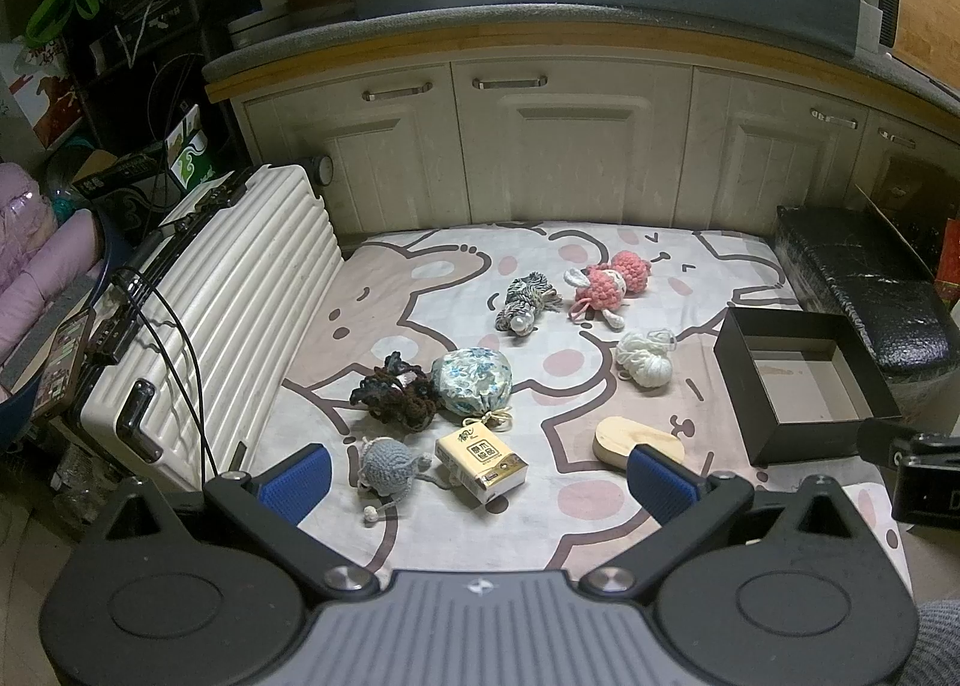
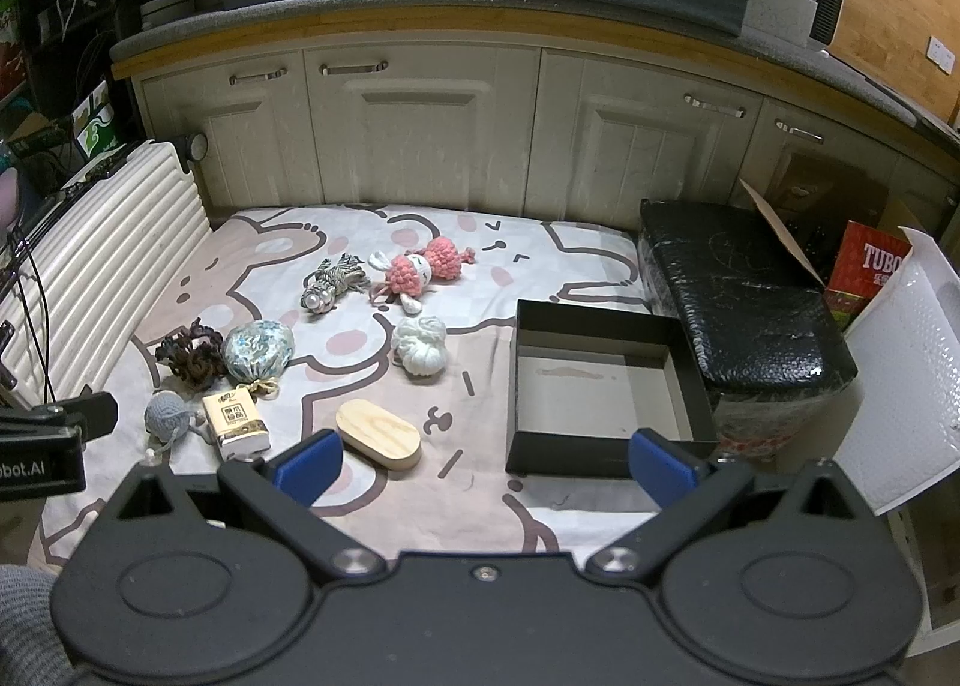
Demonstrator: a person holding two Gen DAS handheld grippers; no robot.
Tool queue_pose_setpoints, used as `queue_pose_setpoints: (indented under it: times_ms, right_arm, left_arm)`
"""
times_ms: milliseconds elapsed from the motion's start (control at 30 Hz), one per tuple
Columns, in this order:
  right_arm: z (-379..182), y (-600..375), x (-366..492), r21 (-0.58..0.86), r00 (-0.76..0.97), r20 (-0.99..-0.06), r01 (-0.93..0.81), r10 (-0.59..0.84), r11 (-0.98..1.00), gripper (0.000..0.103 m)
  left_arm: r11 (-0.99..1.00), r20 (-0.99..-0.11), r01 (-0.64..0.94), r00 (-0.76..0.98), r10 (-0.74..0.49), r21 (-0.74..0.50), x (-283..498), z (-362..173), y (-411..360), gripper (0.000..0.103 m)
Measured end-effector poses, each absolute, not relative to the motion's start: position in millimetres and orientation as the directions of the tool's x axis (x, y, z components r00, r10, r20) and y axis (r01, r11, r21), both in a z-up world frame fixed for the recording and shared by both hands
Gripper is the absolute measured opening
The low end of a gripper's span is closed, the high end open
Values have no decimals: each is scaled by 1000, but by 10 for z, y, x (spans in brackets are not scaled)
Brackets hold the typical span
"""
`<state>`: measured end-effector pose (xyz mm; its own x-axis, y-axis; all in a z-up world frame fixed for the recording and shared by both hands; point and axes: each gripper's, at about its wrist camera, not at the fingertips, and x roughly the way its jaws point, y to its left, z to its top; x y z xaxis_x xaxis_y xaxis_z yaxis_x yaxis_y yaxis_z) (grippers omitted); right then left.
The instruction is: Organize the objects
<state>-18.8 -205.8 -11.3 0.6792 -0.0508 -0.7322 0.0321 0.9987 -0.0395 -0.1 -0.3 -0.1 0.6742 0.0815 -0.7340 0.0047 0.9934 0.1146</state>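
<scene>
Left wrist view: the left gripper (image 1: 479, 476) is held above the near edge of the printed cloth (image 1: 600, 512), its blue fingers (image 1: 300, 479) spread wide apart with nothing between them. Directly ahead lie the tissue pack (image 1: 482, 464) and, just beside it, the grey crochet mouse (image 1: 384, 465); beyond them the dark yarn tangle (image 1: 393, 389) touches the floral drawstring pouch (image 1: 477, 383). The wooden oval block (image 1: 630, 440) lies to the right, the white yarn ball (image 1: 647, 359) past it, and the striped knit toy (image 1: 523, 302) and pink crochet doll (image 1: 609, 281) are farthest off. The black open box (image 1: 798, 386) stands at the right edge of the cloth, empty; a white suitcase (image 1: 228, 296) flanks the left. Right wrist view: the right gripper (image 2: 485, 467) also has its fingers (image 2: 663, 470) fully apart and empty, hovering between the wooden oval block (image 2: 378, 434) and the black open box (image 2: 600, 386). Assessment: no item is yet stowed, and the box is the likely receptacle. The knitted pieces and yarn appear light and soft; they should compress under the pads, so a grip across the bulkiest part of the body, not a loose strand or cord, is advised. The block looks rigid and smooth and may slip; take it across its narrow width. The tissue pack appears light and yielding; grip its short sides gently.
</scene>
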Motion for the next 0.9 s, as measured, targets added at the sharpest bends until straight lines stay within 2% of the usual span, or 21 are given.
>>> queue_pose_setpoints:
  times_ms: [900]
  right_arm:
    - [-139, -2026, -182, -35, 677, -734, 30, -46, 999, 103]
  left_arm:
    - [992, -729, 6, 679, 86, 123, -14, 5, -23, 103]
